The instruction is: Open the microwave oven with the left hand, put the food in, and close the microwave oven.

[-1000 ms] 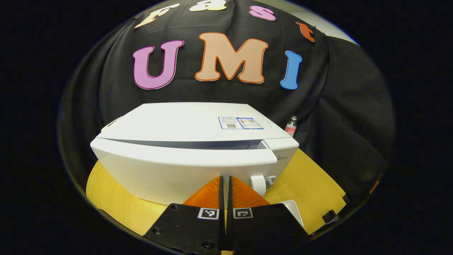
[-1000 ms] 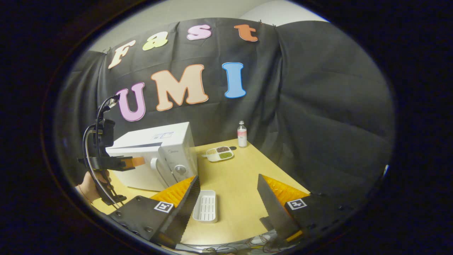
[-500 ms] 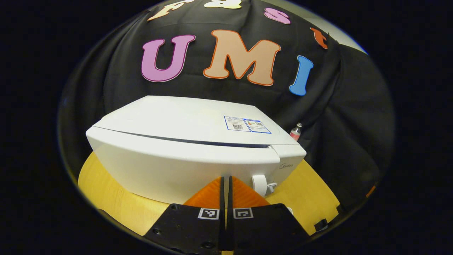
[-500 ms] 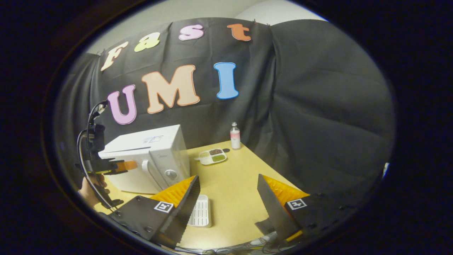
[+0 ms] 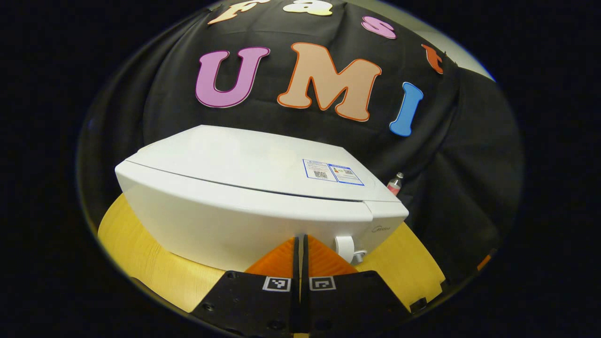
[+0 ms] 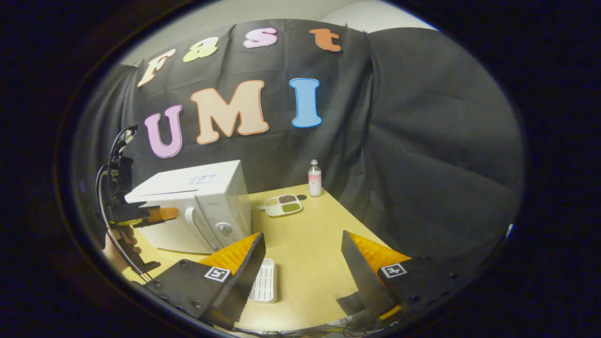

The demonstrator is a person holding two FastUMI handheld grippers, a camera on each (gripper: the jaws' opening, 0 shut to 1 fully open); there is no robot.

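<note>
Microwave (image 5: 244, 206) door looks closed, its handle (image 5: 345, 248) half hidden behind the left gripper (image 5: 300, 244), fingers together; top sticker (image 5: 332, 171) unreadable. Right gripper (image 6: 303, 253) gapes wide, empty.

white smooth plastic microwave oven (image 5: 244, 197), slight sheen | yellow wood-grain tabletop (image 6: 305, 244) under it, matt | white ribbed plastic tray (image 6: 264, 286) beside it | black cloth wall (image 6: 413, 141) behind, creased

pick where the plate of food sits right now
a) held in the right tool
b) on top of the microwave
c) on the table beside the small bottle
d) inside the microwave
c: in the right gripper view the plate of food lies on the table just in front of the small bottle, apart from the microwave, and the right tool is open and holds nothing.
</note>
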